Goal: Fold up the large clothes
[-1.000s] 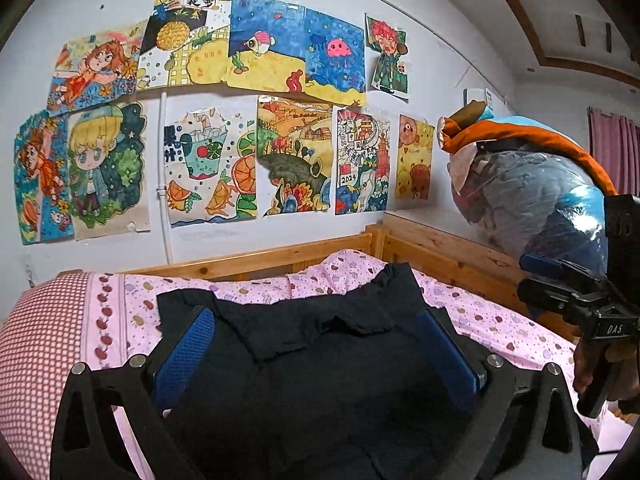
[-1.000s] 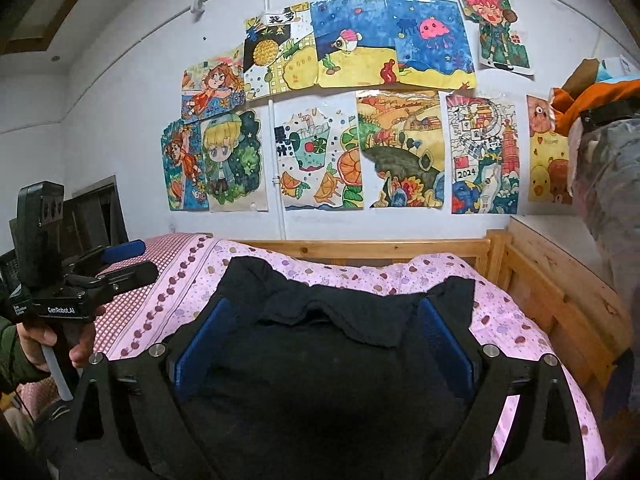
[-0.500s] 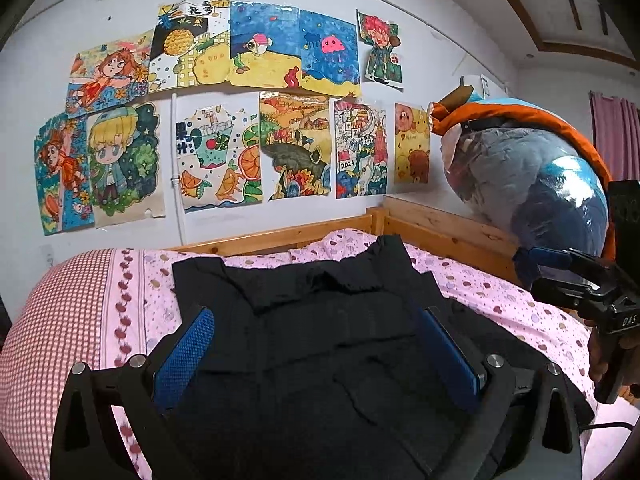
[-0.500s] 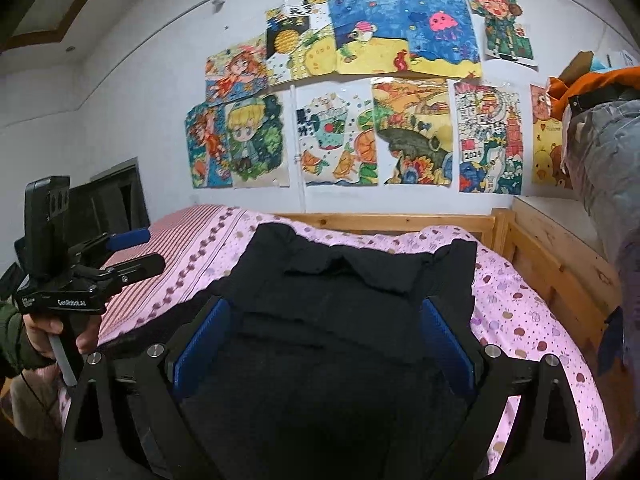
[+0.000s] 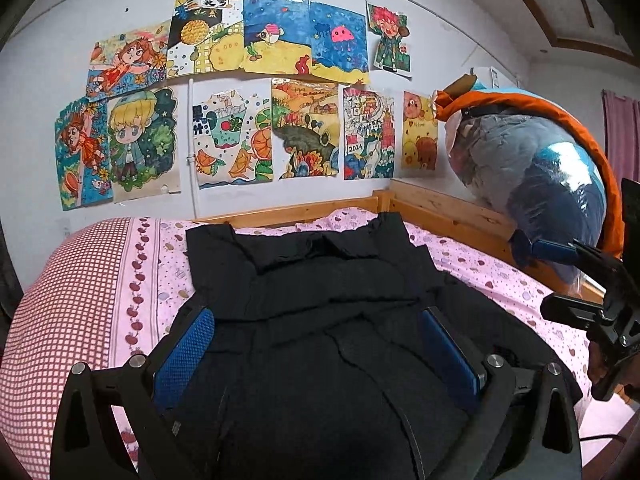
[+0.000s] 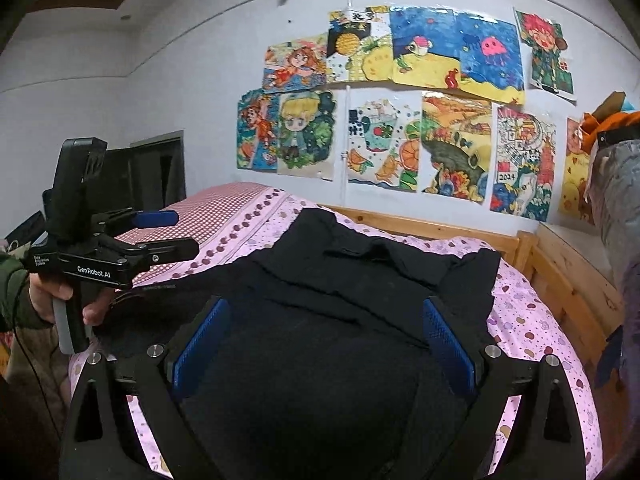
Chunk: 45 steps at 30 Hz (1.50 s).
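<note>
Spreading over the pink heart-patterned bedsheet (image 5: 480, 268) of the wooden-framed bed (image 6: 560, 264), a large black fabric garment (image 5: 320, 288) is seen lying rumpled, its collar toward the wall; the left tool (image 5: 316, 344) is held above it with blue-padded fingers (image 5: 184, 356) spread apart and gripping nothing; the right tool (image 6: 324, 336) is likewise held spread and empty over the cloth.

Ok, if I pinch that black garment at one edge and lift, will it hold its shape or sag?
The black garment will probably sag: it already lies in soft overlapping wrinkles on the pink bedspread. It looks large, so a one-edge lift would likely drag the rest along. Both tools, left and right, are open, which suggests lifting two points.
</note>
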### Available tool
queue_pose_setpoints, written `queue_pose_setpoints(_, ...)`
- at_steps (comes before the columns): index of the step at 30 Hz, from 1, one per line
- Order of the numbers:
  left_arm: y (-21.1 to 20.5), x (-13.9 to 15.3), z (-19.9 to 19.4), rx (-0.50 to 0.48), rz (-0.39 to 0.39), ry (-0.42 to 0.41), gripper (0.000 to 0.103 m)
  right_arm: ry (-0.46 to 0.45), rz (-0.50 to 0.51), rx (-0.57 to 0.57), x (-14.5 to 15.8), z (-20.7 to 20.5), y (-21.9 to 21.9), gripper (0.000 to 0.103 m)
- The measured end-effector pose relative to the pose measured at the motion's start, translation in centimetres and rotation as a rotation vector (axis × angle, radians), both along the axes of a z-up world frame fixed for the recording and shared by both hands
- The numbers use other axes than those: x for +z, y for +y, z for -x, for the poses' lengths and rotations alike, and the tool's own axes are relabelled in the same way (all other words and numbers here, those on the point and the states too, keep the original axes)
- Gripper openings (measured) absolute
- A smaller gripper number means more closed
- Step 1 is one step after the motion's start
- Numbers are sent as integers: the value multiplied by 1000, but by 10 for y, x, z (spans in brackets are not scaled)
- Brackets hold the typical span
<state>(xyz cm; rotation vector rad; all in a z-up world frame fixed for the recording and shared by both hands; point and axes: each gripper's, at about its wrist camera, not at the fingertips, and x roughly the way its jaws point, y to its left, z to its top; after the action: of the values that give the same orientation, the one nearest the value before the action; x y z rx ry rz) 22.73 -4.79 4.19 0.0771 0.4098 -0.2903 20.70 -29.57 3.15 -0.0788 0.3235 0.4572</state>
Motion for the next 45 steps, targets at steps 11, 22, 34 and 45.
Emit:
queue_pose_setpoints(11,17,-24,22,5,-23,91,103,86,42,145,-31,6,12,94)
queue_pose_setpoints(22,42,-48,43,-57,-100,134,103,179,162,306,-57,18,39,94)
queue_pose_setpoints(34,66,-79,72,-142,-209,222,103,139,487,333,-85,45,73,94)
queue_pose_setpoints(45,45,-98,86,-67,-444,112,103,153,452,317,-88,47,71,97)
